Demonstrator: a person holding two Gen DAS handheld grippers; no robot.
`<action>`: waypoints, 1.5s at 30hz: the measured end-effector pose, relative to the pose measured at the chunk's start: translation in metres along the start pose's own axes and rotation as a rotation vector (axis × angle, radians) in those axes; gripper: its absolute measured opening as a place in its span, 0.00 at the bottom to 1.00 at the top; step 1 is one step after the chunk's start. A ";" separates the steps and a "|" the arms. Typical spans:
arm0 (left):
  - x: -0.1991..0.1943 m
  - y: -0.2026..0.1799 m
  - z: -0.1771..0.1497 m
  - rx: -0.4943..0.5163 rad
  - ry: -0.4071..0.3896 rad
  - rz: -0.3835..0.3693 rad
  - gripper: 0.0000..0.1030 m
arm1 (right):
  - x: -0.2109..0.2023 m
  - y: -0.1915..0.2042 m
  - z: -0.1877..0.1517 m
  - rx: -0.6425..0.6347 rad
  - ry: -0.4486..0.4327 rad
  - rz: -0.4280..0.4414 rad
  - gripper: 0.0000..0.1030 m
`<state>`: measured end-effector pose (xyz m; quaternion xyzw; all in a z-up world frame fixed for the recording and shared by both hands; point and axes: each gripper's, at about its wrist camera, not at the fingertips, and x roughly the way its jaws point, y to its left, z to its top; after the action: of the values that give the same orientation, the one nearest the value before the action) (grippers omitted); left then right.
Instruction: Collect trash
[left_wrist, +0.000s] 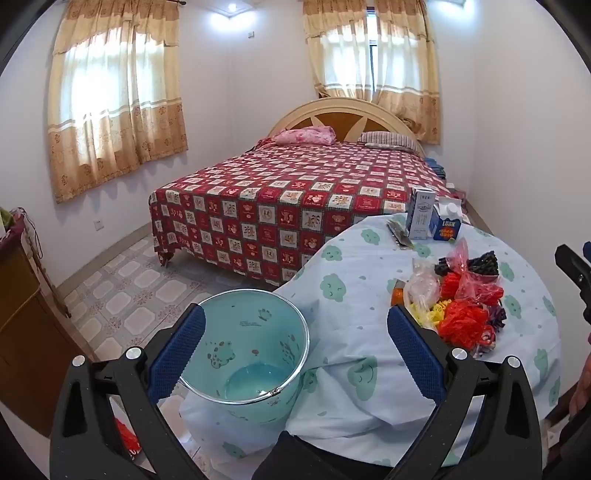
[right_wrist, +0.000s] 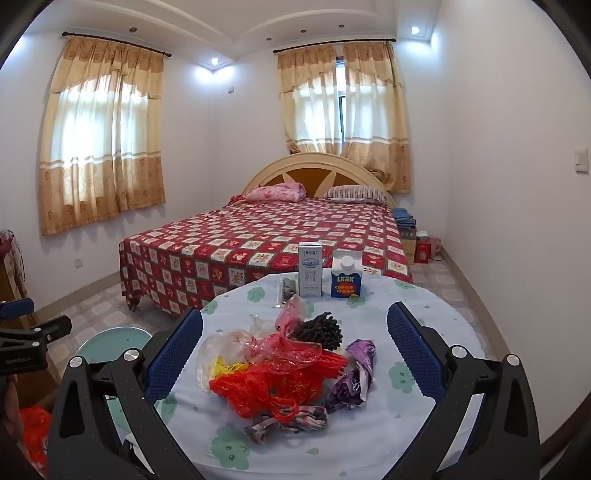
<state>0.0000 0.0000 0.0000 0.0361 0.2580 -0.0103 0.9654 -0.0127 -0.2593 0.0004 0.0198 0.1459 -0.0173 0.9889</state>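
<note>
Right gripper (right_wrist: 295, 339): jaws spread wide, nothing held. The trash pile (right_wrist: 280, 373) lies on the table (right_wrist: 424, 306) directly ahead, between the fingers: crumpled red, pink, clear and purple plastic bags plus dark sticks. Left gripper (left_wrist: 295, 343): wide open, empty, with the teal bin (left_wrist: 251, 354) just ahead, left of centre.

1. We are seeing a pile of plastic bags (right_wrist: 273, 373) lying in the middle of the round table (right_wrist: 424, 424).
2. Two cartons (right_wrist: 325, 277) are standing behind it, at the far edge.
3. A bucket (left_wrist: 251, 354) is sitting left of the table.
4. The bed (right_wrist: 258, 251) is lying beyond.
</note>
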 end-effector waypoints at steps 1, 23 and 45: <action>0.000 0.000 0.000 -0.008 0.007 -0.003 0.94 | 0.000 0.000 0.000 -0.001 0.000 0.000 0.95; -0.001 0.018 0.010 -0.035 -0.005 0.011 0.94 | 0.001 -0.001 0.000 -0.003 0.000 -0.001 0.95; -0.003 0.030 0.005 -0.046 0.000 0.029 0.94 | 0.001 0.000 0.000 -0.002 0.003 -0.001 0.95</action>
<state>0.0015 0.0292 0.0079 0.0174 0.2577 0.0096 0.9660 -0.0123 -0.2593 -0.0001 0.0186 0.1475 -0.0174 0.9887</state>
